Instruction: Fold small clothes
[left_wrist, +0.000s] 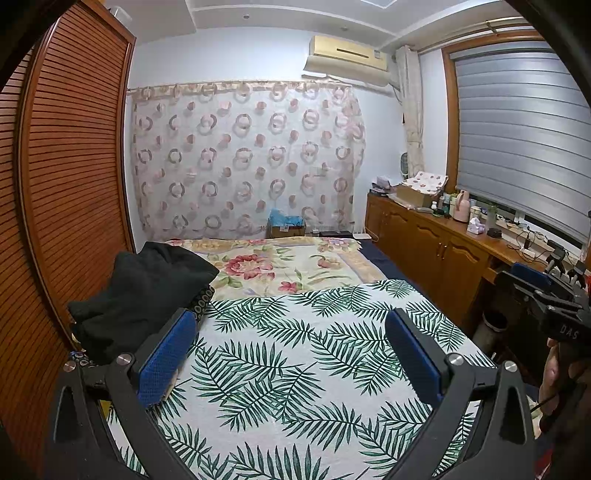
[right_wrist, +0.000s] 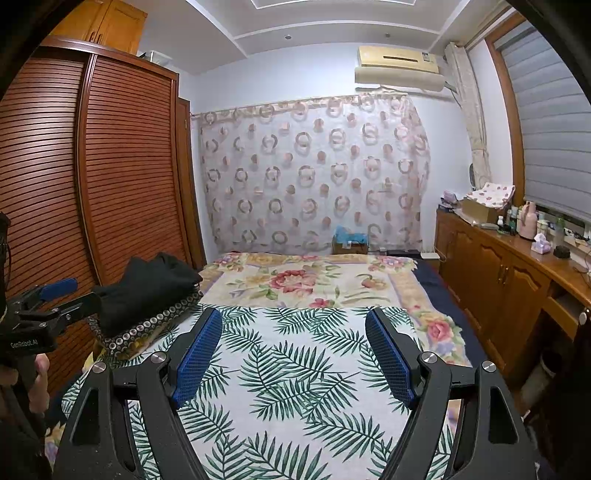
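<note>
Green palm-leaf cloth (left_wrist: 295, 350) is spread over the near half of the bed, and that's what we're hovering both grippers over. Our left gripper (left_wrist: 291, 354) has its blue pads spread wide with nothing between them, just the leaf print showing through the gap. Same story for our right gripper (right_wrist: 295, 354): jaws well apart, holding nothing, pointing along the bed toward the far wall.

The clothes to fold are in a heap at the bed's left edge: a black garment (left_wrist: 144, 291) bunched on top of a darker piece with a ring pattern (right_wrist: 147, 328), right next to the slatted wooden wardrobe (left_wrist: 70, 184). From the left wrist view the heap sits just beyond the left finger (left_wrist: 166, 354), partly hidden by it.

Beyond the leaf cloth there's a floral blanket (right_wrist: 306, 280) covering the far half of the bed, then a sheer curtain with circles (right_wrist: 314, 173) on the back wall and a cardboard box with something blue in it (right_wrist: 349, 240) at its foot. Along the right side runs a wooden cabinet (right_wrist: 498, 266) with bottles, a tissue pack and cables on top, under a window blind (left_wrist: 517, 140). An air conditioner (right_wrist: 399, 62) hangs up high.
</note>
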